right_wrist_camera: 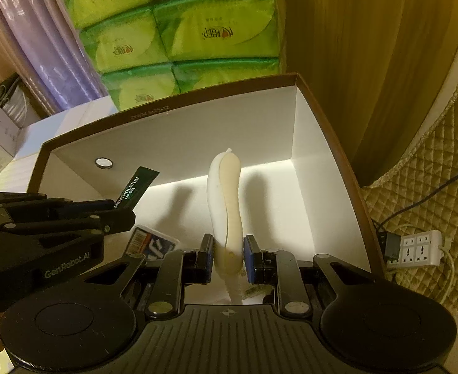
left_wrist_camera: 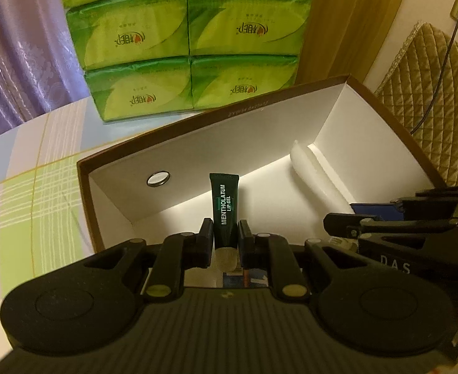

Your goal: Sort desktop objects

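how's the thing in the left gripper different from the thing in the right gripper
The left gripper holds a lip gel tube: dark green, flat, straight, printed with white lettering. The right gripper holds a white curved object: pale cream-white, rounded, bent, with no print. The tube looks slimmer and shorter than the curved object. Both are gripped near the lower end and point out over the open white-lined box.

right hand-held gripper clamps white tube | over open box | left hand-held gripper holds lip gel
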{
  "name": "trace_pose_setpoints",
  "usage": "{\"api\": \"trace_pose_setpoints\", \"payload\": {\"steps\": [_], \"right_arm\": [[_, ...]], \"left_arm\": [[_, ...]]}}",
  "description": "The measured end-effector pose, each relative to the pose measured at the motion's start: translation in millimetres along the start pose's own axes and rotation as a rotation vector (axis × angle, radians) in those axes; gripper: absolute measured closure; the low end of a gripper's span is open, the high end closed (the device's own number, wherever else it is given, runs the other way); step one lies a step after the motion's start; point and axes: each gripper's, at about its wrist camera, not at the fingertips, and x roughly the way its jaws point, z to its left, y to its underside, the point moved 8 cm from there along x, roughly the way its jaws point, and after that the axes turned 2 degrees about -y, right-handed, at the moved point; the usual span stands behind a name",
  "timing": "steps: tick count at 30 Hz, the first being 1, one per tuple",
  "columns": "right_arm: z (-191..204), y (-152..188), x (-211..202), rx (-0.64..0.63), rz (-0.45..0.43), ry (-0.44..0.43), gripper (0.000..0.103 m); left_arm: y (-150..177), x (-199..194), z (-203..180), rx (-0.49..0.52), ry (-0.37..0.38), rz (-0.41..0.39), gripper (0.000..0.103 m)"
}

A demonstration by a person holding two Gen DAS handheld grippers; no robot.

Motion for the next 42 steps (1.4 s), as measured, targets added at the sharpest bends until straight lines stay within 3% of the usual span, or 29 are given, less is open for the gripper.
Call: {"api": "trace_pose_setpoints", "payload": {"steps": [8,17,21,26,28,30,34,37,42], "right_arm": [[-2.8,-3.0,7.6,-0.02,-0.003,0.006,0.086],[0.6,-1.8,2.5,-0.053,-0.066,-0.037,0.083],[0.6,3.7,-16.4,-0.065,-0.106,-0.053,0.057],[7.4,16.1,-45.2,-0.126,-0.146,-0.055,0.044],[9.3,21.1,-59.1,-0.144,-0.175,-0.055,0.031],[11.1,26.2,-72.5,-0.163,-0.199,-0.049,0.025],[14.9,38.9,-97.7,-0.186,-0.238,-0.045,0.009],[16.2,50.5,-115.9,-0.198,-0.264,-0.045,0.002],[16.1,70.9,-139.8,-0.188,-0.28,-0.046,0.002]], "left_arm": [[-3.5,5.1,1.5,0.015,0.002,-0.005,0.09],[-1.7,-5.9,0.6,0.012,0.022,-0.02,0.086],[4.1,-22.9,0.4,0.014,0.044,-0.043,0.084],[13.1,-47.6,-2.8,0.009,0.058,-0.074,0.072],[17.4,-58.4,-5.6,0.006,0.071,-0.085,0.071],[22.1,-70.5,-9.6,0.002,0.085,-0.098,0.069],[33.2,-96.8,-18.5,0.01,0.087,-0.132,0.057],[43.0,-116.1,-24.4,0.007,0.084,-0.151,0.053],[60.4,-147.9,-33.0,-0.004,0.057,-0.186,0.039]]}}
